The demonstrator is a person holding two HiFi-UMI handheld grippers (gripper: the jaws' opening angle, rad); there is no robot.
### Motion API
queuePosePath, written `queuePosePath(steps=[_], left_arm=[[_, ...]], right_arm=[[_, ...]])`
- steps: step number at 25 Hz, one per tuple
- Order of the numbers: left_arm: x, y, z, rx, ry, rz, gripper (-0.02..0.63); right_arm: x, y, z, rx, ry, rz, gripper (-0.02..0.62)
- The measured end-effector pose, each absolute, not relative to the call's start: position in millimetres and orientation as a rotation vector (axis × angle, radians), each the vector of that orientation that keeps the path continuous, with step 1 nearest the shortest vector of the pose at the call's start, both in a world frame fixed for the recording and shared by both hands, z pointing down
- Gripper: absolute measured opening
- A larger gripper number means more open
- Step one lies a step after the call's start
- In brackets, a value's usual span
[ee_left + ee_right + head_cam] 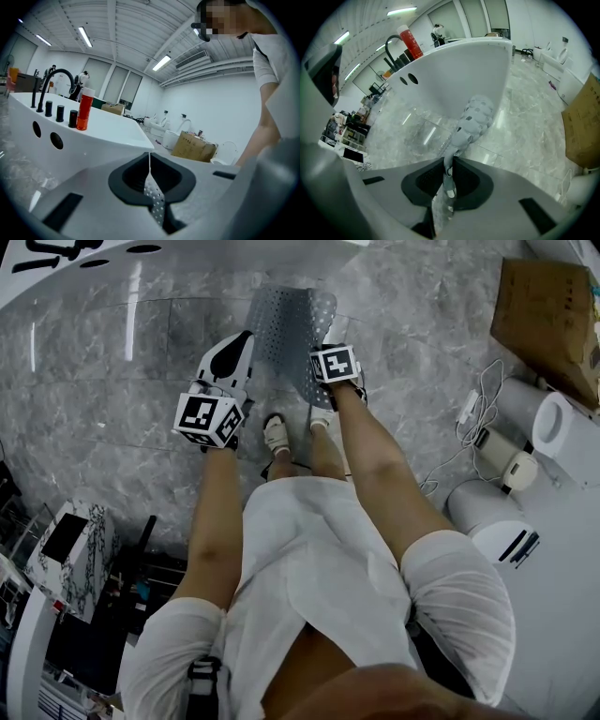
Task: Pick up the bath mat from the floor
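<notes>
The bath mat (284,326) is grey, flexible and full of round holes. It hangs off the marble floor in front of the person's feet, stretched between both grippers. My left gripper (240,351) is shut on the mat's left edge; in the left gripper view a thin perforated strip of the mat (155,202) runs through the closed pads (132,180). My right gripper (326,360) points steeply down and is shut on the right edge. In the right gripper view the mat (472,118) droops away from the closed jaws toward the floor.
A white bathtub (101,133) with a black faucet (52,80) and a red bottle (85,108) stands just ahead. A cardboard box (547,317), white toilets (495,521) and cables (469,427) lie to the right. A small marble-topped stand (67,545) is at the left.
</notes>
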State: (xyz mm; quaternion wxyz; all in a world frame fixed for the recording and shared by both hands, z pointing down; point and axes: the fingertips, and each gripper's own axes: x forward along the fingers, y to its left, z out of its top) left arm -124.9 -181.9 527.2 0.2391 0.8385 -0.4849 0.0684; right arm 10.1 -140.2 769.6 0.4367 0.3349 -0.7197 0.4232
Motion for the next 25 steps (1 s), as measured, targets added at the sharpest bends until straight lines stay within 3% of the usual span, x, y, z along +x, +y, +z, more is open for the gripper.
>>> queuePosePath(steps=[25], left_arm=[[-164,-136,387,2.298,-1.419,0.218,0.017]], right_arm=[[18,-116,554,0.817,-1.877,1.014,0.058]])
